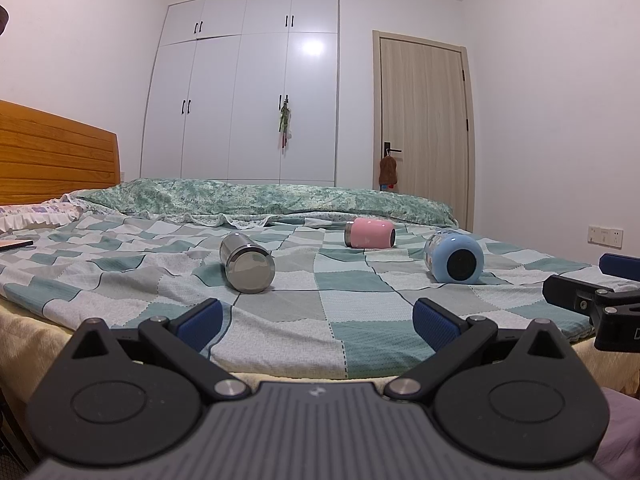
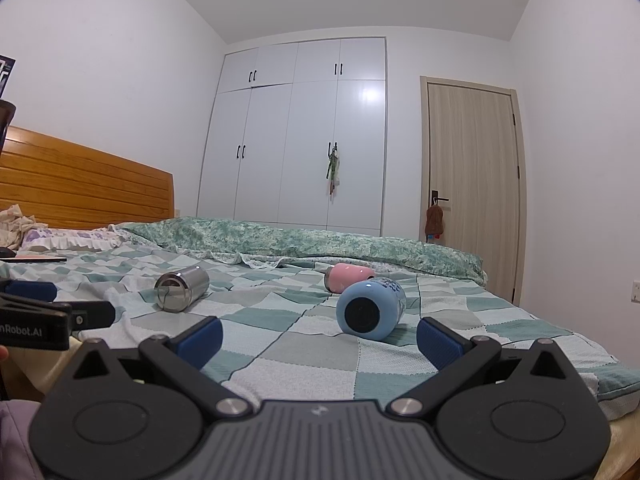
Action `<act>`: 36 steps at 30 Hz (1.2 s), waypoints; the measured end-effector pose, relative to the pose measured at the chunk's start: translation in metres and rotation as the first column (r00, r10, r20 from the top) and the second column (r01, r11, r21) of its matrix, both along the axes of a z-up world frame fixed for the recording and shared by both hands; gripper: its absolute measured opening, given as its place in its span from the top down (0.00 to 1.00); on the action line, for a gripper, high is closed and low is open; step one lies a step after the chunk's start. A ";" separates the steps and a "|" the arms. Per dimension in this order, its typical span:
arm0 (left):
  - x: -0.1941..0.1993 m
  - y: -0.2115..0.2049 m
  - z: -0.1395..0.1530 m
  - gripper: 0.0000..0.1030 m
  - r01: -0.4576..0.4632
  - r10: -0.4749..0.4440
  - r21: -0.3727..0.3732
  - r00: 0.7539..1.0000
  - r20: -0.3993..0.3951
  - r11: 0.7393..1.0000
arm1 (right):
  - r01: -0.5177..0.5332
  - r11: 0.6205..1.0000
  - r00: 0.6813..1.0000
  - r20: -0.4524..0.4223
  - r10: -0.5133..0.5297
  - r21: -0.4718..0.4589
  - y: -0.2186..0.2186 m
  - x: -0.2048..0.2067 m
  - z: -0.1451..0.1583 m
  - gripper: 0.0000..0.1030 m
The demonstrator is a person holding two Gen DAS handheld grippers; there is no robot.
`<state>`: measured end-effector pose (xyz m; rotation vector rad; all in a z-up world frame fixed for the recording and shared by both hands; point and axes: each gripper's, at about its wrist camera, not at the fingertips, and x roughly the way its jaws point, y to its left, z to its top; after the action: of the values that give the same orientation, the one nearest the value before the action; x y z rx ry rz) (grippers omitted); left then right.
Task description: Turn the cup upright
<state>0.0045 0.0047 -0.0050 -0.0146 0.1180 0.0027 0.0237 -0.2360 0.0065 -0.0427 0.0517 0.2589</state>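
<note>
Three cups lie on their sides on the checked bedspread (image 1: 320, 320). A steel cup (image 1: 247, 263) lies at the left, also in the right wrist view (image 2: 182, 289). A pink cup (image 1: 370, 233) lies farther back (image 2: 347, 277). A light blue cup (image 1: 454, 257) lies at the right with its base toward me (image 2: 370, 310). My left gripper (image 1: 318, 322) is open and empty at the bed's near edge, short of the steel cup. My right gripper (image 2: 320, 340) is open and empty, just short of the blue cup.
A green floral quilt (image 1: 260, 200) lies rolled along the far side of the bed. A wooden headboard (image 1: 56, 152) and pillows are at the left. A dark flat object (image 1: 16, 245) lies near the pillows. White wardrobe (image 1: 248, 92) and door (image 1: 424, 120) stand behind.
</note>
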 end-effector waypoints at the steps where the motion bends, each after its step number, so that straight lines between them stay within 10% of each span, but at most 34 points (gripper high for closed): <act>1: 0.000 0.000 0.000 0.00 0.000 0.000 0.000 1.000 0.000 1.000 | 0.000 1.000 1.000 0.000 0.000 0.000 0.000 0.000 0.000 0.00; 26: 0.002 -0.001 0.002 0.00 0.009 -0.009 0.000 1.000 -0.016 1.000 | -0.001 1.000 1.000 -0.006 0.001 -0.004 0.001 0.003 -0.002 0.00; 36: 0.063 -0.019 0.078 0.00 0.156 -0.158 0.126 0.987 0.004 0.980 | 0.014 1.000 0.999 -0.044 -0.013 0.011 -0.018 0.049 0.043 0.00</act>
<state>0.0680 -0.0143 0.0728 0.1201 0.1049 -0.1477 0.0728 -0.2539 0.0491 -0.0253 0.0938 0.2466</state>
